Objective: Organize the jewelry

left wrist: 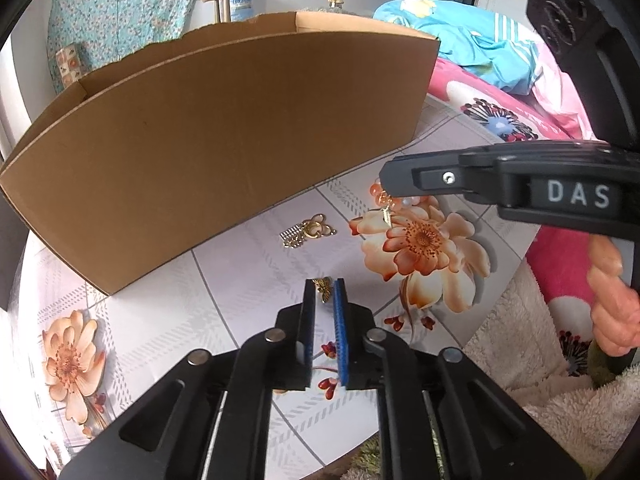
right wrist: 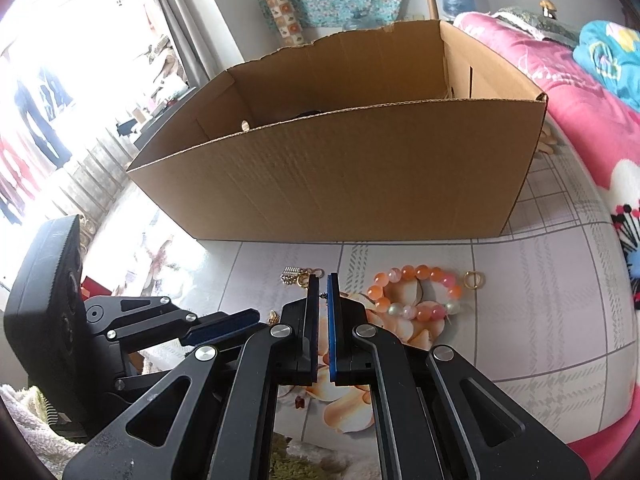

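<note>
My left gripper [left wrist: 324, 282] points down at the floral tablecloth [left wrist: 240, 280] with its pads a little apart. A small gold charm [left wrist: 323, 287] sits between the tips; I see no pad pressing it. The right gripper [left wrist: 382, 184] [right wrist: 323, 278] is shut, and a tiny gold pendant [left wrist: 387, 216] dangles at its tip. Just past that tip lies an orange and pink bead bracelet [right wrist: 420, 271], with a gold ring [right wrist: 465, 280] to its right. A gold chain cluster [left wrist: 306, 232] [right wrist: 298, 276] lies near the open cardboard box [left wrist: 220, 140] [right wrist: 340, 176].
The box stands along the far side of the table, with its open top above both grippers. A pink flowered blanket [right wrist: 580, 92] lies to the right. A white fluffy towel [left wrist: 540, 360] covers the near edge. A hand [left wrist: 612, 312] holds the right gripper.
</note>
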Demonstrator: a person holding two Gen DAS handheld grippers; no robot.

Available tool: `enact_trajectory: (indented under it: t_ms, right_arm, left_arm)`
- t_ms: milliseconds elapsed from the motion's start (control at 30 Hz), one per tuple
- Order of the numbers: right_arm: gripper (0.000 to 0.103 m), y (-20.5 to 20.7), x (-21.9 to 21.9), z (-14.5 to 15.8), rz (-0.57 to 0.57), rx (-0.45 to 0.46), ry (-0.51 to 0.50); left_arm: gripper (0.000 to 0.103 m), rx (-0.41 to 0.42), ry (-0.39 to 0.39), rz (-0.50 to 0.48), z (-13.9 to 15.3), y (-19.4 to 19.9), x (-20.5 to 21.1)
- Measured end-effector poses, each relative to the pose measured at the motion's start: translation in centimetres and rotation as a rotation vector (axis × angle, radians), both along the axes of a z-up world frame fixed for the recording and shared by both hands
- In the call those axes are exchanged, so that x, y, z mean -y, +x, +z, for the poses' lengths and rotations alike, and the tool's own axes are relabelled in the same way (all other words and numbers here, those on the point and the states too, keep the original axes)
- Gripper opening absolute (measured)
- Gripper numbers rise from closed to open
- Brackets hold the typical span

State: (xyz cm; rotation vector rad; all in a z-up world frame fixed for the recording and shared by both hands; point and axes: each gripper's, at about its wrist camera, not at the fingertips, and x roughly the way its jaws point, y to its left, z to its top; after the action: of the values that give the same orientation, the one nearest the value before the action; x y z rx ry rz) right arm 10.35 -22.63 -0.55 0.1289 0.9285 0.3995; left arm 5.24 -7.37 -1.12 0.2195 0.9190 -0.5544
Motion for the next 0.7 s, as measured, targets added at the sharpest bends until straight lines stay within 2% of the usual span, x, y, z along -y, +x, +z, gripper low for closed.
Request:
enact_trajectory:
  t_ms: [100, 267, 333, 367, 433, 700]
  right_arm:
    - [0.002, 0.0, 0.3, 0.0, -0.001, 0.0, 0.005]
    - [0.002, 0.2, 0.7, -0.2, -0.004, -0.004, 0.008]
    - [0.002, 0.3, 0.8, -0.3, -0.007, -0.006, 0.01]
    - [0.002, 0.4, 0.9, -0.3, -0.009, -0.007, 0.012]
    - [0.002, 0.4, 0.9, -0.3, -0.01, -0.008, 0.014]
    - [0.002, 0.5, 1.2, -0.2, -0.012, -0.006, 0.019]
  left_arm:
    - [0.015, -0.009, 0.006, 0.003, -0.2, 0.1, 0.1]
    - [0.016, 0.009, 0.024, -0.003, -0.2, 0.0, 0.4]
    - [0.012, 0.021, 0.044, -0.003, -0.2, -0.1, 0.6]
    - [0.006, 0.034, 0.064, 0.0, -0.3, -0.1, 0.9]
    - [0.001, 0.034, 0.064, -0.003, -0.3, 0.2, 0.9]
    - [0.0, 0.038, 0.055, -0.009, -0.3, 0.3, 0.8]
